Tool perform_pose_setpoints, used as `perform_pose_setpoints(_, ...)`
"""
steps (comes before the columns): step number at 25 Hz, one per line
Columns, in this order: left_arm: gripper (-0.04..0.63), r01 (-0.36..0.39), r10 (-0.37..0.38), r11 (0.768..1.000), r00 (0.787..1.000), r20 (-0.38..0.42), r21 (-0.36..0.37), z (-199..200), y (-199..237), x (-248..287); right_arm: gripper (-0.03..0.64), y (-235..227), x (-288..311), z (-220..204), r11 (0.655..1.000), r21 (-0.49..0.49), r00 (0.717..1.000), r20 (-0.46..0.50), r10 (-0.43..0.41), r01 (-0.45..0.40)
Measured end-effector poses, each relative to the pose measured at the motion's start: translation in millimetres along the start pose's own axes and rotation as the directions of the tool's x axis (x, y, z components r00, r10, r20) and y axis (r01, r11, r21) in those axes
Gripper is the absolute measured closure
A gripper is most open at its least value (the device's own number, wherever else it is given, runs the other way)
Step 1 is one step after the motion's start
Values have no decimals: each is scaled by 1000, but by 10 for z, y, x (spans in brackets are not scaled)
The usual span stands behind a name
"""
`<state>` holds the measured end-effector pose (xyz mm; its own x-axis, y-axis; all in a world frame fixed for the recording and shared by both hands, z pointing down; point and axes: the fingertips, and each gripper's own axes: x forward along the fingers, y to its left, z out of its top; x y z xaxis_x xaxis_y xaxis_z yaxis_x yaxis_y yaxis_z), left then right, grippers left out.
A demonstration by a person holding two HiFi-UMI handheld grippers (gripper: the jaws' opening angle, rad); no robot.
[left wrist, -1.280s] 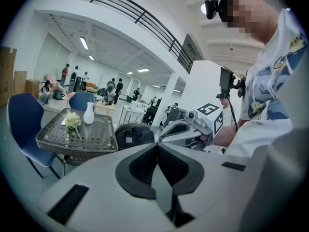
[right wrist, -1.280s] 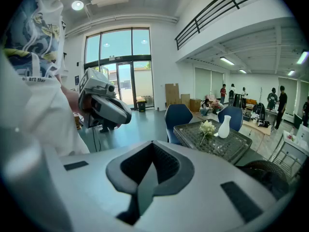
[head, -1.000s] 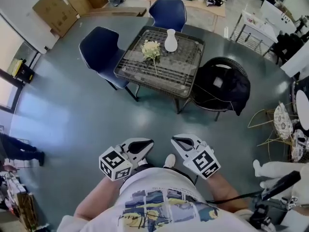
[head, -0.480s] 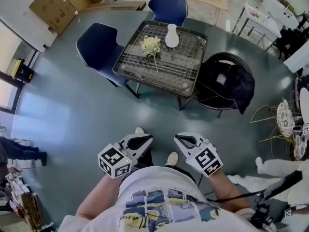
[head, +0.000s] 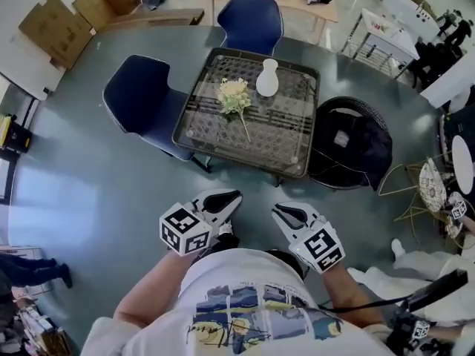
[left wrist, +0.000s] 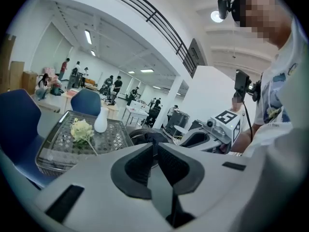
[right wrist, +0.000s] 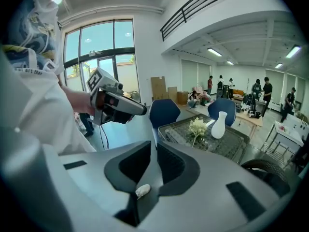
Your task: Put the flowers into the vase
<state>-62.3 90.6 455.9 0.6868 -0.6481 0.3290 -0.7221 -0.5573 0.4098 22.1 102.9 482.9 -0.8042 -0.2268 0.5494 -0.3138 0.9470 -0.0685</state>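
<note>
A bunch of pale yellow flowers [head: 234, 97] lies on the glass-topped wicker table [head: 237, 160], its stem pointing toward me. The white vase [head: 266, 78] stands upright just beyond it. Both show far off in the left gripper view, flowers [left wrist: 81, 129] and vase [left wrist: 100, 121], and in the right gripper view, flowers [right wrist: 197, 127] and vase [right wrist: 218, 124]. My left gripper [head: 236, 196] is shut and empty, held at waist height well short of the table. My right gripper [head: 276, 210] beside it has its jaws just opening, still almost together, nothing between them.
Two blue chairs [head: 141, 95] [head: 251, 21] stand at the table's left and far sides. A black chair draped with a dark jacket [head: 349, 143] is at its right. Cardboard boxes [head: 56, 24] lie far left, wire frames [head: 430, 184] at right. People stand in the background.
I have walked toward the table: it sits lower and larger in the head view. Both grippers came forward with me, staying side by side.
</note>
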Motion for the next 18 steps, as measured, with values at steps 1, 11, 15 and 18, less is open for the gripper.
perform_pose_setpoints(1,581,12,-12,1000,1000,-3,-2,80,179,-15,583,-38,130,101,1000,8,1000,-5,-15,15)
perform_pose_setpoints(11,439,-18,11,989,999,-44,-150,413,1977,336,505,-278,968,606,997,66,998,-38,-44,46)
perform_pose_setpoints(15,402,-85,61,969,992,-106,-230,416,2656,705,506,-594,1146,629,995,90,998,-49,-39,43)
perform_pose_setpoints(18,364,-145,107,945,984,-142,-294,462,3097,1054,505,-924,1195,688,996,79,999,-40,-31,35)
